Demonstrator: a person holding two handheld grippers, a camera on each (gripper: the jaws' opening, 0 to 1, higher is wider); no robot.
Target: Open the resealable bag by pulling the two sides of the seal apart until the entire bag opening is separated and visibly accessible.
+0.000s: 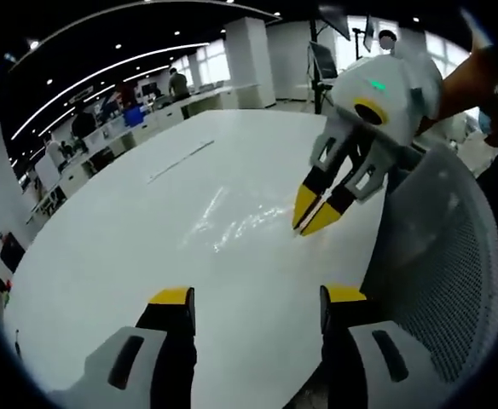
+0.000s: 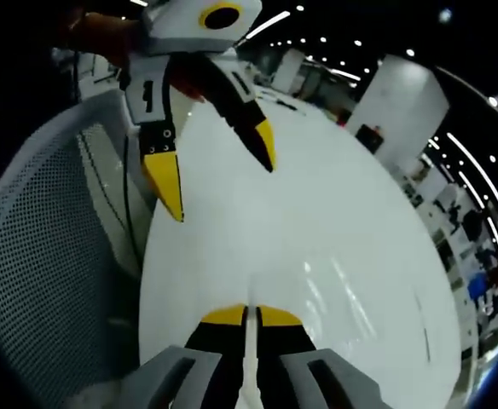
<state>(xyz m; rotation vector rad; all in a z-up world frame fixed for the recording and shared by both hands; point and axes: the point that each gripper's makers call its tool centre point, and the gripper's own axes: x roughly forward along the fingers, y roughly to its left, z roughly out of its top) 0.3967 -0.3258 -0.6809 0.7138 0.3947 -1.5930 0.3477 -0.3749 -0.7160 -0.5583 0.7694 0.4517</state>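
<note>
In the left gripper view we see our left gripper (image 1: 253, 311) with its jaws spread wide above the glossy white counter (image 1: 147, 247). Just beyond, the clear resealable bag (image 1: 240, 221) lies flat on the counter, its edge pinched by the right gripper (image 1: 315, 213), whose jaws are pressed together on it. A grey mesh chair (image 1: 441, 256) stands beside the counter. Farther off we see desks, white pillars and long ceiling lights (image 1: 104, 77).
</note>
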